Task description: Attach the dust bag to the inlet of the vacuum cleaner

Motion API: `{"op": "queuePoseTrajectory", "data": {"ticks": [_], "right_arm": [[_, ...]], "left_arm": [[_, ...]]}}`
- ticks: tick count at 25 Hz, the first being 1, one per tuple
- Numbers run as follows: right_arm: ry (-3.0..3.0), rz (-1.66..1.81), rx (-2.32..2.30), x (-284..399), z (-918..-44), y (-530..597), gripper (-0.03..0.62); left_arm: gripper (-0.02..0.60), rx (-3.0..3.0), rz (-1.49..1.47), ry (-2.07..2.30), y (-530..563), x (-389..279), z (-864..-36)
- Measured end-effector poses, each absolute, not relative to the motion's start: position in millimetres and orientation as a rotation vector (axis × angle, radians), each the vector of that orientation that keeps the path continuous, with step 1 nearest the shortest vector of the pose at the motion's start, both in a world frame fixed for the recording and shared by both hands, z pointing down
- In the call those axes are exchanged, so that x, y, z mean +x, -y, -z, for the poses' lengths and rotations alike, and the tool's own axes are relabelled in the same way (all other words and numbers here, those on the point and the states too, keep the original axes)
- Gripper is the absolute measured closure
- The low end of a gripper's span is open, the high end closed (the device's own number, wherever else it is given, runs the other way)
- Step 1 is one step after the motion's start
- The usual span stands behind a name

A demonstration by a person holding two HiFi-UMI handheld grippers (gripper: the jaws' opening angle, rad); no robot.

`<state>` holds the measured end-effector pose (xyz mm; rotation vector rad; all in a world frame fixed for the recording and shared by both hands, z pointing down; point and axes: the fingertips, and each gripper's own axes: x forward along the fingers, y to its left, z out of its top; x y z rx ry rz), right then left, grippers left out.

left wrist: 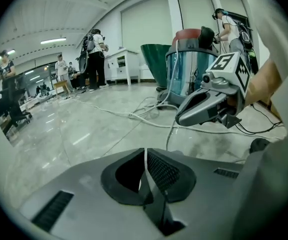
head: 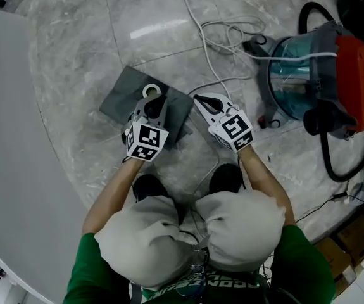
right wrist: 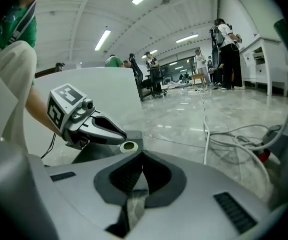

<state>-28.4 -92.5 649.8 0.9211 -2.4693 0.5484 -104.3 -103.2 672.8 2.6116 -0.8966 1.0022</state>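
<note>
Both tongs are fully closed and hold nothing. Seen from the head view, the left tongs (head: 157,100) hang over the near right part of the flat grey dust bag (head: 121,95), which lies on the marble floor (head: 74,49). Their tips sit just beside the bag's white ring collar (head: 150,91). The right tongs (head: 200,98) hover over bare floor just right of the bag. The vacuum cleaner (head: 295,75), with a clear drum and red top, stands well apart at the far right. A white cable (head: 202,40) lies looped on the floor between them.
</note>
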Motion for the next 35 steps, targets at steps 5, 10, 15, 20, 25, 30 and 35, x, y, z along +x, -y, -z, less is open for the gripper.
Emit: {"op": "queuePoseTrajectory", "data": {"ticks": [5, 10, 15, 20, 25, 30, 35], "right_arm": [[2.405, -0.592, 0.892, -27, -692, 83, 0.585], [2.31, -0.57, 0.855, -15, -725, 71, 0.585], [2.252, -0.521, 0.793, -12, -743, 68, 0.583], [2.226, -0.448, 0.671, -19, -759, 66, 0.56], [2.257, -0.445, 0.609, -21, -760, 66, 0.533], [2.298, -0.481, 0.636, -29, -747, 69, 0.533], [2.361, -0.497, 0.654, -40, -734, 74, 0.533]], "left_arm": [[0.575, 2.557, -1.008, 0.864, 96, -99, -698], [0.575, 2.543, -1.026, 0.784, 85, -91, -709], [0.574, 2.542, -1.043, 0.729, 75, -87, -717], [0.512, 2.519, -1.049, 0.676, 70, -84, -726], [0.485, 2.519, -1.05, 0.653, 68, -82, -728], [0.451, 2.55, -1.062, 0.623, 63, -69, -722], [0.399, 2.586, -1.122, 0.601, 58, -53, -722]]}}
